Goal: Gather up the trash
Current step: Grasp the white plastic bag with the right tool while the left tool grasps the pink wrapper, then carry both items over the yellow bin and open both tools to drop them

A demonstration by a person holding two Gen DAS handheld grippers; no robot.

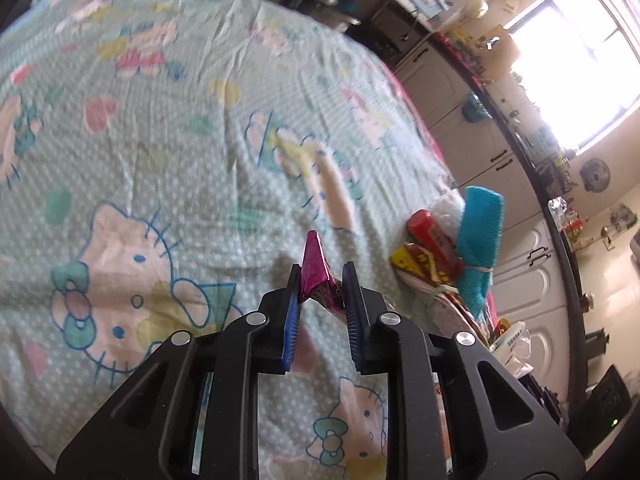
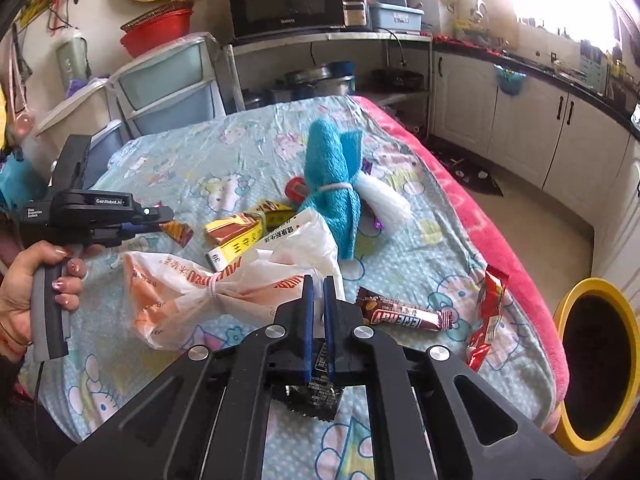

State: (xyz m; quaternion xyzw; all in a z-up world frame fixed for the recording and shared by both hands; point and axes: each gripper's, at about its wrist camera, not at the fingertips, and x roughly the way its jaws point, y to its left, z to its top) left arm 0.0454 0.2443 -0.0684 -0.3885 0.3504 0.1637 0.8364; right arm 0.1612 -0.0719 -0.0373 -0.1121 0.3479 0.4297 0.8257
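Observation:
My left gripper [image 1: 322, 269] is shut on a crumpled magenta foil wrapper [image 1: 314, 268], held just above the cartoon-cat bedsheet [image 1: 160, 140]. From the right wrist view, the left gripper [image 2: 170, 219] is in a person's hand [image 2: 24, 292], the foil wrapper [image 2: 179, 233] sticking out of its tips. My right gripper [image 2: 318, 279] is shut on a dark wrapper [image 2: 316, 394] that hangs below the fingers. Loose on the sheet lie an "Energy" bar wrapper [image 2: 400, 314], a red wrapper [image 2: 490, 312], a yellow carton [image 2: 236, 240] and a knotted white-and-orange plastic bag [image 2: 224, 284].
A tied blue towel [image 2: 332, 184] with white stuffing lies mid-bed, also at the right in the left wrist view as the blue towel [image 1: 480, 232]. A yellow-rimmed bin [image 2: 560, 332] stands on the floor right of the pink bed edge [image 2: 500, 220]. Cabinets and shelves ring the bed.

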